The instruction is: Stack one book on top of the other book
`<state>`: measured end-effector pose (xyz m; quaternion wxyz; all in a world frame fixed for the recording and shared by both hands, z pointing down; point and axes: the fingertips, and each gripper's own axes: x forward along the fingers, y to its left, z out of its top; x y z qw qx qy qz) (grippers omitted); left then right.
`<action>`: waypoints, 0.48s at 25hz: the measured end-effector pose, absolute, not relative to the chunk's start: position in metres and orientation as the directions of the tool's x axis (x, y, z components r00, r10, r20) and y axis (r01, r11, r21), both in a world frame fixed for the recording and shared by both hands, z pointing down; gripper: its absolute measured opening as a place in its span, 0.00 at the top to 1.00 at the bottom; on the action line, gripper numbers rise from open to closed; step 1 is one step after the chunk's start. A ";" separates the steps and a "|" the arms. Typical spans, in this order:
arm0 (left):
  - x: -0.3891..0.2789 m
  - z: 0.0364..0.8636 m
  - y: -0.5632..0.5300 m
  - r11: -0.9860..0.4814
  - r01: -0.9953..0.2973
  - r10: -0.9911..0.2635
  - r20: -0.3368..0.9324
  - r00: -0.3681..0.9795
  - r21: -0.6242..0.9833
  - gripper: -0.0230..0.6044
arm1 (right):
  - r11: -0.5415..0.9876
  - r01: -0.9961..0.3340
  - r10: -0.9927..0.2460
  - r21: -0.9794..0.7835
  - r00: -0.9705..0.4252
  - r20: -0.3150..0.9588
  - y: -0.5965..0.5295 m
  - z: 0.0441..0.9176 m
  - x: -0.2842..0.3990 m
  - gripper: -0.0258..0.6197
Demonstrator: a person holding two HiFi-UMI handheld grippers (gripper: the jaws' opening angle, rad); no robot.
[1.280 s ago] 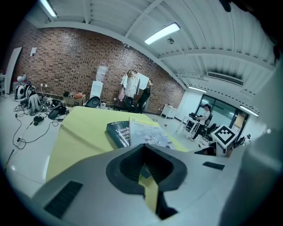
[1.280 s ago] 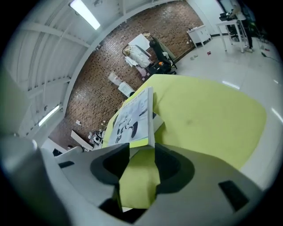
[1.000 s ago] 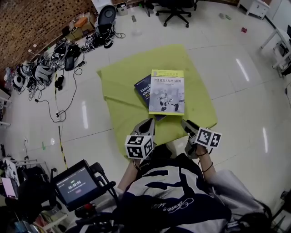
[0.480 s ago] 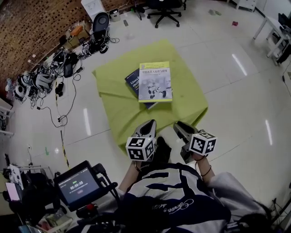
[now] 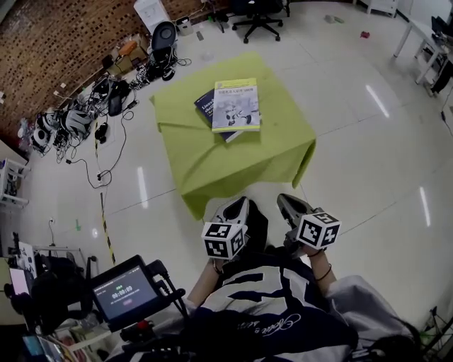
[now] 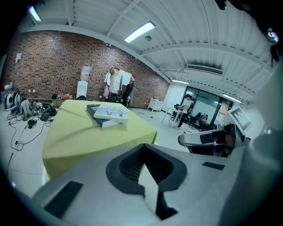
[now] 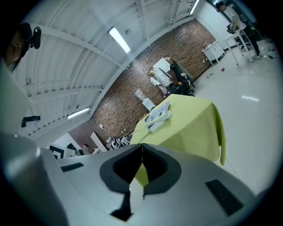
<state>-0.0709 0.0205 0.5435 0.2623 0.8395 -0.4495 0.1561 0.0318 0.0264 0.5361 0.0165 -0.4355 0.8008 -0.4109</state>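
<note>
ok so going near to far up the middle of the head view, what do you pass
left gripper and right gripper side by side, both jaws together → green cloth → stacked books → office chair

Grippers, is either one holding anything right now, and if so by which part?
Nothing is held. The left gripper and the right gripper both have their jaws together and empty; the two books lie stacked on the table, apart from both.
</note>
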 end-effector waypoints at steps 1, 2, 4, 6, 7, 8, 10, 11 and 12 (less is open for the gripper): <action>-0.073 0.546 0.033 -0.456 -0.840 -0.670 0.507 0.542 0.295 0.96 | 0.283 -0.679 -0.708 -0.677 -0.625 0.331 0.037 0.538 0.030 0.98; -0.075 0.548 0.043 -0.453 -0.843 -0.669 0.515 0.536 0.289 0.96 | 0.284 -0.675 -0.702 -0.682 -0.630 0.331 0.047 0.540 0.028 0.98; -0.080 0.547 0.059 -0.448 -0.850 -0.672 0.522 0.525 0.278 0.96 | 0.287 -0.667 -0.692 -0.688 -0.641 0.333 0.065 0.543 0.023 0.98; -0.086 0.542 0.070 -0.445 -0.854 -0.678 0.521 0.518 0.270 0.96 | 0.291 -0.658 -0.687 -0.694 -0.649 0.327 0.078 0.542 0.016 0.98; -0.088 0.540 0.074 -0.447 -0.854 -0.681 0.519 0.517 0.265 0.96 | 0.293 -0.655 -0.687 -0.697 -0.651 0.323 0.083 0.540 0.012 0.98; -0.090 0.537 0.078 -0.450 -0.854 -0.681 0.518 0.517 0.261 0.96 | 0.295 -0.653 -0.687 -0.697 -0.653 0.320 0.087 0.538 0.008 0.98; -0.093 0.535 0.082 -0.460 -0.851 -0.678 0.518 0.521 0.254 0.96 | 0.302 -0.652 -0.686 -0.695 -0.655 0.317 0.093 0.534 0.000 0.98; -0.094 0.535 0.084 -0.466 -0.848 -0.675 0.518 0.525 0.252 0.96 | 0.306 -0.652 -0.686 -0.693 -0.656 0.315 0.096 0.533 -0.003 0.98; -0.094 0.535 0.086 -0.474 -0.844 -0.671 0.518 0.531 0.251 0.96 | 0.310 -0.653 -0.686 -0.690 -0.657 0.314 0.098 0.531 -0.006 0.98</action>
